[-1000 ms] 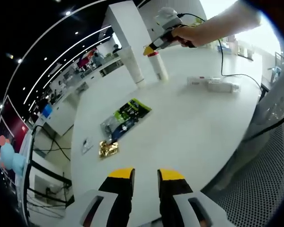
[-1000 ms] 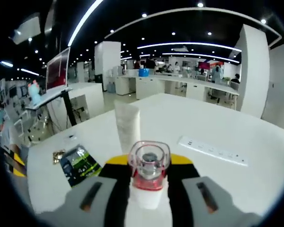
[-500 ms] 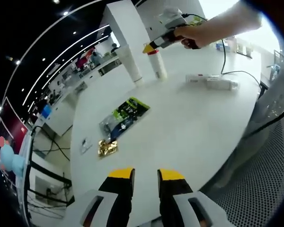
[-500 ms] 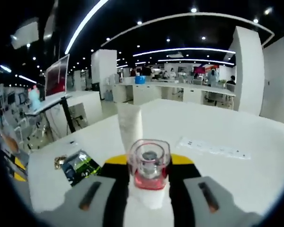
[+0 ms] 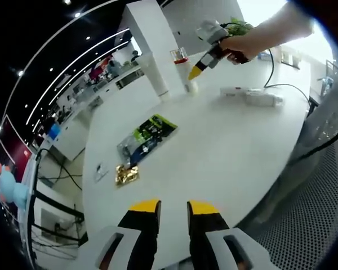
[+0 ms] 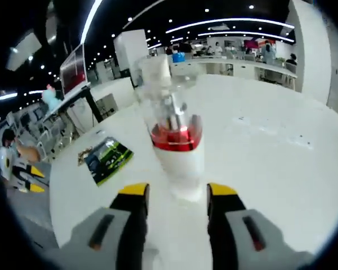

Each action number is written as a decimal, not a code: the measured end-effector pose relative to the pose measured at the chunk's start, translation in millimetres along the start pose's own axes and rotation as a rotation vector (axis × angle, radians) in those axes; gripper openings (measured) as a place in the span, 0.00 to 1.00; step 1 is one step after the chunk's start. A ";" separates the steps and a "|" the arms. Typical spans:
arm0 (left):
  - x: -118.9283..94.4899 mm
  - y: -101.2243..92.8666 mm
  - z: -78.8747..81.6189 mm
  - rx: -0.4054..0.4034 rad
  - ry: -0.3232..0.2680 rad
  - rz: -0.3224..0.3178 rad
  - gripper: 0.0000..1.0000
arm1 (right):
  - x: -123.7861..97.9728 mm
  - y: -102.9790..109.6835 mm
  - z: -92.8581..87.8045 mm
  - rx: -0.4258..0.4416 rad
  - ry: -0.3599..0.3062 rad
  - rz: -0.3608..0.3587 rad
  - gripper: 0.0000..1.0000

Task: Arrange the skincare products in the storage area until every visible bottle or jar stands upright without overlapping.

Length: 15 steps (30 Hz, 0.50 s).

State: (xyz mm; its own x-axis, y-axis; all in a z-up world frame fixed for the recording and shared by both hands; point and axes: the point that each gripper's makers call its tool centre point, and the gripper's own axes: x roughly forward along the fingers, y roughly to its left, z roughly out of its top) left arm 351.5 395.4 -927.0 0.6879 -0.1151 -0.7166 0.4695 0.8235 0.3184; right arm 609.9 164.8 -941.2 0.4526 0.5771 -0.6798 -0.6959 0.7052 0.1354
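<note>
The pump bottle (image 6: pixel 177 149) is motion-blurred and hides most of the white tube (image 6: pixel 156 70) behind

White desk (image 5: pixel 225 152): upright bottle (image 5: pixel 183 70) at 12 o'clock; right gripper (image 5: pixel 195 72) just beside it; green packet (image 5: pixel 148 136) centre-left; left gripper (image 5: pixel 173 209) at 6 o'clock, parted.

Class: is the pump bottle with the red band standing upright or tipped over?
Upright: the pump bottle stands base-down on the table, pump on top, free between the right gripper jaws.

grey grippers (image 6: pixel 173 194), yellow-tipped black jaws
</note>
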 end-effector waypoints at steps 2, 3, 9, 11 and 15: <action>0.6 -0.2 -0.1 -0.002 -0.002 -0.001 0.20 | 6.0 -2.4 -5.2 -0.010 0.046 0.018 0.40; 0.6 -0.6 -0.3 0.000 0.001 -0.003 0.20 | 7.4 -3.8 -5.4 -0.019 0.057 0.020 0.39; 1.2 0.2 -3.0 -0.002 0.011 -0.004 0.19 | 8.3 -1.9 6.8 -0.140 0.027 0.044 0.29; 1.5 -0.6 -3.9 -0.003 0.017 -0.008 0.19 | 10.2 -1.6 7.8 -0.146 0.031 0.051 0.29; 1.4 -1.7 -4.6 -0.004 0.022 -0.013 0.19 | 13.3 -2.2 12.8 -0.132 0.027 0.041 0.29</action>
State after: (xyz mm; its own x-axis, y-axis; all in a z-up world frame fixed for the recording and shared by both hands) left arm 349.1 396.4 -931.4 0.6697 -0.1133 -0.7340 0.4758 0.8243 0.3068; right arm 624.6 176.2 -941.3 0.4084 0.5919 -0.6948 -0.7816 0.6199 0.0687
